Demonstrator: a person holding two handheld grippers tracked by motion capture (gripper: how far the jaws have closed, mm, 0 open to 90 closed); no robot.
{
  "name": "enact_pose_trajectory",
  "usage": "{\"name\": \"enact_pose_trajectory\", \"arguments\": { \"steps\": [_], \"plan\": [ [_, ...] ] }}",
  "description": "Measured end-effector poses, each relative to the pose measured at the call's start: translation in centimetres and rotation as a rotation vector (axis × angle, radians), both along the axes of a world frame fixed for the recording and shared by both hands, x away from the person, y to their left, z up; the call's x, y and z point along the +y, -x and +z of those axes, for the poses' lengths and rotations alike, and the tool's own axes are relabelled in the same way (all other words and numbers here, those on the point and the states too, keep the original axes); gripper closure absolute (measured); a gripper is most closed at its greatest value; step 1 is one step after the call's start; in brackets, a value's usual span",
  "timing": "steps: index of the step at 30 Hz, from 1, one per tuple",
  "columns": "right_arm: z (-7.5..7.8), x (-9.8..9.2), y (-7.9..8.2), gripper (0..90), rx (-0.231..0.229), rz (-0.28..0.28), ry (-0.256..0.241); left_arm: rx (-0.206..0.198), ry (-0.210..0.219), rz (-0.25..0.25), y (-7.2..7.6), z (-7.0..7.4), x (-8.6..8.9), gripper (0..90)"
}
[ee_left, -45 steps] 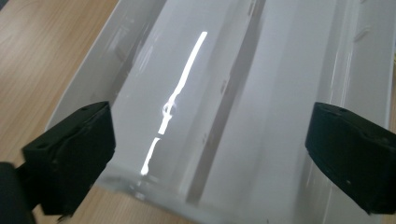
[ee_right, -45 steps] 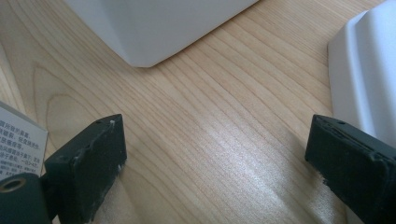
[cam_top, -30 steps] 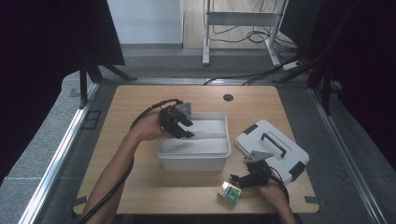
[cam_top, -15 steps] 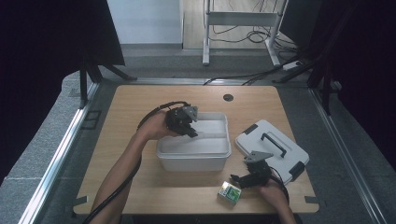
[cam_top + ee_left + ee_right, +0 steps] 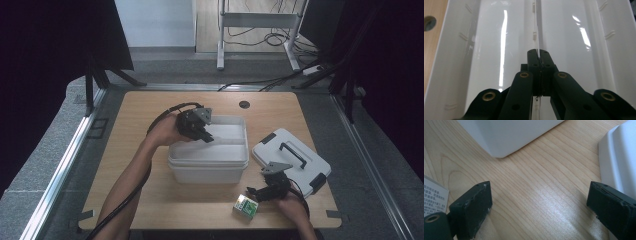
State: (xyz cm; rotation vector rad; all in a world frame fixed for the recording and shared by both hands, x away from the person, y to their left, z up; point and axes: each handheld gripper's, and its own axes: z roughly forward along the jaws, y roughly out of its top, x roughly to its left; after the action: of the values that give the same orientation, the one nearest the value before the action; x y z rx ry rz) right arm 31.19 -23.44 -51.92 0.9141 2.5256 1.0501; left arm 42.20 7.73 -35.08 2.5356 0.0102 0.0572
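A white plastic bin [image 5: 210,170] stands mid-table. My left gripper [image 5: 205,135] reaches into its far-left part and is shut on a thin clear divider [image 5: 537,30] that runs along the bin's middle [image 5: 449,62]; the jaws [image 5: 538,53] are pressed together on the divider's edge. My right gripper [image 5: 260,192] stands open low over the wood near the front edge, with nothing between its fingers [image 5: 539,195]. A small green and white box [image 5: 245,206] lies just left of it, and its printed side [image 5: 432,197] shows beside the left jaw.
A white lid with a dark handle [image 5: 290,160] lies right of the bin, and its edge [image 5: 619,157] is close to my right jaw. The bin's corner [image 5: 506,135] is ahead of the right gripper. A round cable hole [image 5: 244,104] sits at the table's back.
My left gripper has shifted slightly to the right over the bin, still closed. The right gripper and the small box have stayed put.
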Motion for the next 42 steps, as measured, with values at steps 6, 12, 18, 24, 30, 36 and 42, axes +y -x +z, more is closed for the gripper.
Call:
{"name": "enact_pose_trajectory", "arguments": {
  "steps": [6, 12, 18, 24, 30, 36, 42],
  "plan": [
    [0.0, 0.0, 0.0, 6.0, 0.001, 0.0, 0.0, -0.017, -0.013, 0.04, 0.4, 0.8, 0.5, 89.2],
    [0.0, 0.0, 0.0, 6.1, 0.001, 0.0, -0.001, -0.025, -0.028, 0.122, 0.4, 0.7, 1.8, 89.2],
    [0.0, 0.0, 0.0, 6.1, 0.0, -0.002, -0.001, -0.027, -0.038, 0.223, 0.1, 0.6, 3.6, 89.2],
    [0.0, 0.0, 0.1, 6.2, 0.002, -0.004, -0.001, -0.024, -0.034, 0.325, -0.1, 0.5, 5.3, 89.1],
    [0.0, 0.0, 0.1, 6.3, 0.0, -0.006, 0.0, -0.015, -0.021, 0.428, -0.3, 0.4, 7.1, 89.1],
    [0.0, 0.0, 0.1, 6.3, -0.001, -0.008, 0.0, -0.018, -0.017, 0.524, -0.3, 0.4, 8.8, 89.2],
    [0.0, 0.0, 0.1, 6.3, -0.001, -0.009, 0.0, -0.026, -0.024, 0.618, -0.4, 0.4, 10.7, 89.2]
  ]
}}
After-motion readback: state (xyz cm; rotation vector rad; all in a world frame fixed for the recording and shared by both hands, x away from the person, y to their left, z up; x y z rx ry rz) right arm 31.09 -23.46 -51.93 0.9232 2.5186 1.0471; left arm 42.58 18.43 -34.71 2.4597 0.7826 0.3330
